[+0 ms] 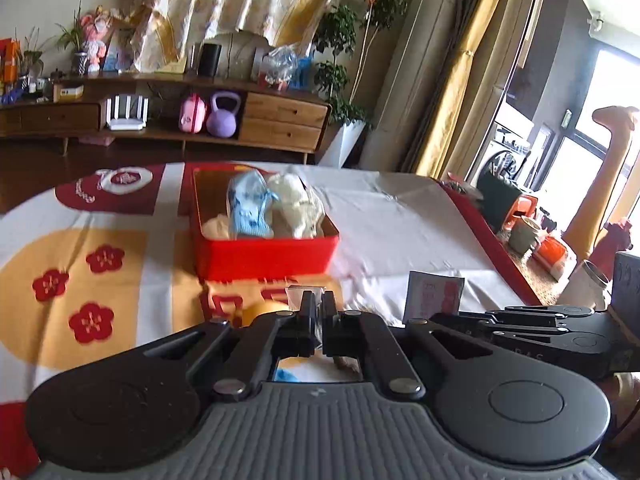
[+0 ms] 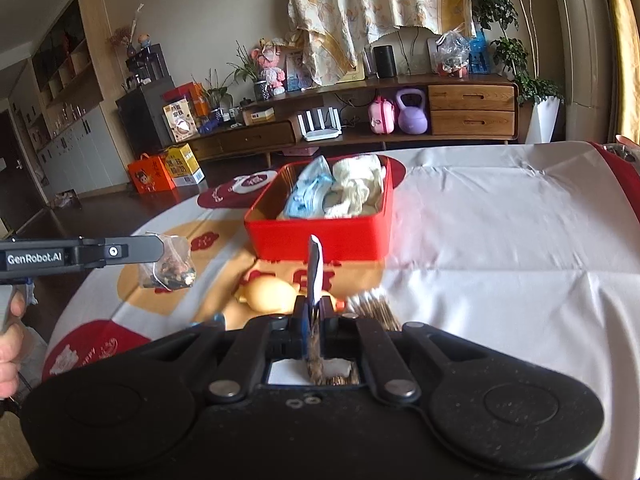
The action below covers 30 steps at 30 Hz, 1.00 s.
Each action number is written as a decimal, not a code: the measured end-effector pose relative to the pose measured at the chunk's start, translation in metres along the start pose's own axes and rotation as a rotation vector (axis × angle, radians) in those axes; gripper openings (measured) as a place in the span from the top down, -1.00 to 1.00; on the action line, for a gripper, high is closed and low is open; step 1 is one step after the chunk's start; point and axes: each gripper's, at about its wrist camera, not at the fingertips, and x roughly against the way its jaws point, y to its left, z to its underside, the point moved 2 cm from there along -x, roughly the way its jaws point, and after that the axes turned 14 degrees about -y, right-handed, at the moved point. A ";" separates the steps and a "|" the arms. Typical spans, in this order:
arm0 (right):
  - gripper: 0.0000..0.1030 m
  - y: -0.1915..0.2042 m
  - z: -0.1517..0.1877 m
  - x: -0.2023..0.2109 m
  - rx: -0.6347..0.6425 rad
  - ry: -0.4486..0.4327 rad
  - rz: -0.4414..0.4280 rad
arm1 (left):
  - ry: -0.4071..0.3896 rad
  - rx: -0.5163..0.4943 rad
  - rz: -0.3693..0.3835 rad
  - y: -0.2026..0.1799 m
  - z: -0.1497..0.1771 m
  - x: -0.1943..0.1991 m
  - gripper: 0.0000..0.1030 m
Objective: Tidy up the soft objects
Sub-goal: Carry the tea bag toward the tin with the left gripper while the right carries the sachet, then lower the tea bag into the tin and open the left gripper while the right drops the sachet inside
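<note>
- The left claw point(image 2: 160, 249) is clamped on the top edge of a clear mesh sachet point(image 2: 168, 270) of dried bits, which hangs above the tabletop point(image 2: 500, 232); "GenRobot.AI" is printed on its side.
- The right claw point(image 2: 316, 312) is pinched narrow on a thin flat packet point(image 2: 315, 268), held edge-on; in the left wrist view that packet point(image 1: 434, 296) shows a pink printed face, too blurred to read.
- Just beyond the right claw lie a yellow soft toy point(image 2: 268, 290) and a bundle of brown sticks point(image 2: 372, 306).
- Farther on, the red box point(image 2: 320, 236) holds a blue bundle point(image 2: 308, 192) and a cream bundle point(image 2: 356, 188) side by side, touching.
- Far back stands a wooden sideboard point(image 2: 468, 110).
</note>
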 end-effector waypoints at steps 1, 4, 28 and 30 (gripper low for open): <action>0.91 -0.001 -0.005 -0.004 0.001 -0.002 -0.002 | -0.004 -0.007 -0.003 0.001 -0.004 -0.004 0.94; 0.91 -0.006 -0.020 -0.018 -0.005 -0.002 -0.014 | -0.017 -0.018 -0.013 0.006 -0.015 -0.018 0.94; 0.91 -0.017 -0.065 -0.172 0.059 0.091 -0.048 | -0.006 -0.159 -0.170 0.065 -0.081 -0.199 0.94; 0.91 -0.019 -0.061 -0.183 0.057 0.118 -0.046 | 0.005 -0.178 -0.175 0.066 -0.078 -0.212 0.94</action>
